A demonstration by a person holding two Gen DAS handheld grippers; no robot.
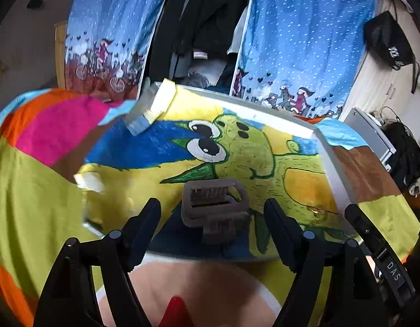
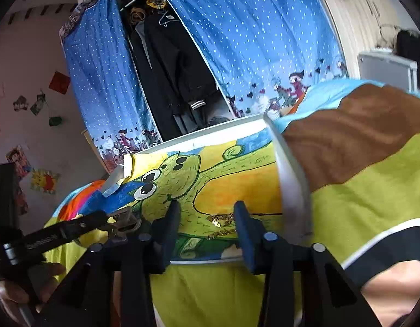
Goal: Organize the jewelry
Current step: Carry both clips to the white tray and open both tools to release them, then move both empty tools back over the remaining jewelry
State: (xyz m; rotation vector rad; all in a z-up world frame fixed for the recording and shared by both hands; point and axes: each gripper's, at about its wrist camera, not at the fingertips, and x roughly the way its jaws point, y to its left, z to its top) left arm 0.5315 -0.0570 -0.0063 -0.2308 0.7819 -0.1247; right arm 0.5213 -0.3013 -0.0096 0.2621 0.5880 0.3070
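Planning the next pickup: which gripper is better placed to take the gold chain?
Right, probably. The gold chain lies just ahead between the open right gripper fingers; the left gripper faces the brown clip instead.

A green cartoon creature outlined in black, with white-and-black eyes, is painted on the yellow, orange and blue drawing (image 1: 237, 147). The hair claw (image 1: 215, 204) is coloured taupe brown. The chain (image 2: 220, 222) is gold. The blanket (image 1: 33, 190) is patterned in blocks of lime green, pink, orange, brown and light blue. The curtain (image 1: 305, 27) is blue with white dots, bordered by figures and dark hearts.
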